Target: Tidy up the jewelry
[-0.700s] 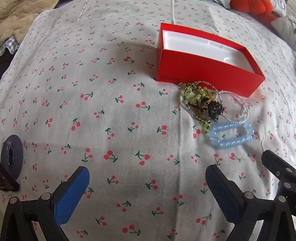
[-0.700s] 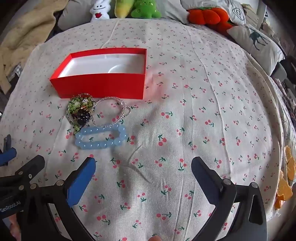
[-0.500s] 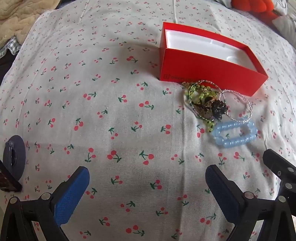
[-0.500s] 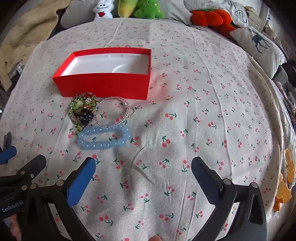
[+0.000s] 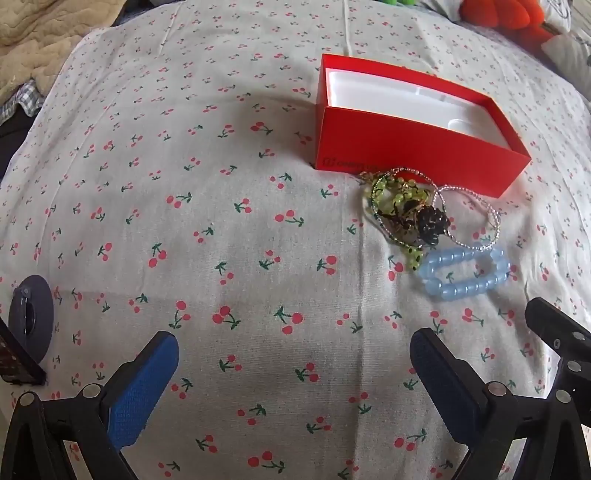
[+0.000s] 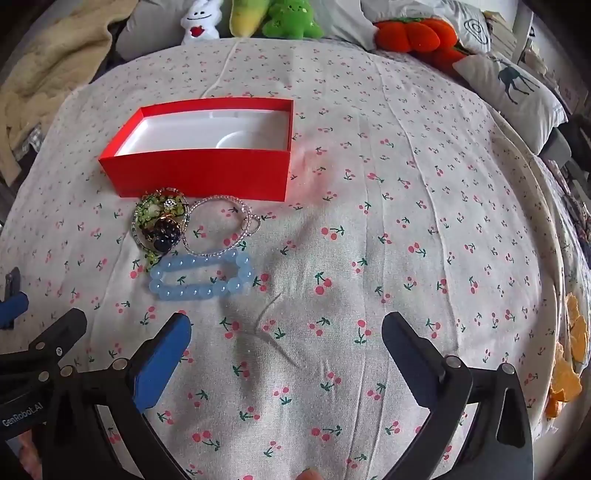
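Observation:
An open red box (image 5: 417, 147) (image 6: 201, 177) with a white lining sits on the cherry-print bedsheet. Right in front of it lies a small heap of jewelry: a green bead bracelet (image 5: 388, 199) (image 6: 147, 218) tangled with a dark beaded piece (image 5: 430, 221) (image 6: 166, 234), a thin silver chain bracelet (image 5: 476, 221) (image 6: 221, 229), and a pale blue bead bracelet (image 5: 463, 275) (image 6: 201, 277) nearest me. My left gripper (image 5: 293, 354) hovers open, below and left of the heap. My right gripper (image 6: 286, 334) is open too, just below and right of the blue bracelet. Neither holds anything.
Plush toys (image 6: 288, 18) and an orange plush (image 6: 417, 33) line the far edge of the bed. A deer-print pillow (image 6: 513, 85) lies at the right, a beige blanket (image 6: 48, 70) at the left. A dark round object (image 5: 31, 317) sits near the left edge.
Both grippers have moved forward toward the box and the jewelry, which now sit lower and nearer in both views. The jaws stayed wide and nothing on the sheet moved.

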A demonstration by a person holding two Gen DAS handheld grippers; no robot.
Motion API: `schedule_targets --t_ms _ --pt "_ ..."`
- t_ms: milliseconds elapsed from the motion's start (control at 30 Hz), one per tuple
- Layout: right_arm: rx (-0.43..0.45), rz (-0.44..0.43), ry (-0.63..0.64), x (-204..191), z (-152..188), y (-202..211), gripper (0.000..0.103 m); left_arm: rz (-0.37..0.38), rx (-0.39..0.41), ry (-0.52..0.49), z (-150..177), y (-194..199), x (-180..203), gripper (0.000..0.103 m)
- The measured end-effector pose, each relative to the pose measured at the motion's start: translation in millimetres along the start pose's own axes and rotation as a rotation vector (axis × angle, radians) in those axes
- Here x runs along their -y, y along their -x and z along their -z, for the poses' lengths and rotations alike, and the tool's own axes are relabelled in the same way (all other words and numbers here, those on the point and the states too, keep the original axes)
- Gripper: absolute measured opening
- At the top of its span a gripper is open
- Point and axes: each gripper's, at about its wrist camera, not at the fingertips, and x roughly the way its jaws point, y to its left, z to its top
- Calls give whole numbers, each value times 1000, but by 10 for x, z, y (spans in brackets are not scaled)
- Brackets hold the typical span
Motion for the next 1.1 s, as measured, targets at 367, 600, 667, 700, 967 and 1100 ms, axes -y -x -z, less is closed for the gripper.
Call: schedule_targets --t_ms 367,600,667,700,967,1100 --pt "-1 7 -2 8 5 -21 103 -1 2 0 -3 11 8 103" --pt "-4 5 -3 17 5 -33 103 -1 1 1 -38 25 -12 103" --pt "-4 5 -4 15 4 -33 103 -1 2 0 -32 24 -11 103" --pt "-5 5 -5 17 7 -34 103 -1 2 -1 -40 30 -22 103" --pt "-4 0 -8 47 8 -28 103 -3 1 -2 -39 30 -22 103" --pt "-5 0 -13 66 10 -27 103 -4 1 -5 -45 20 -20 103"
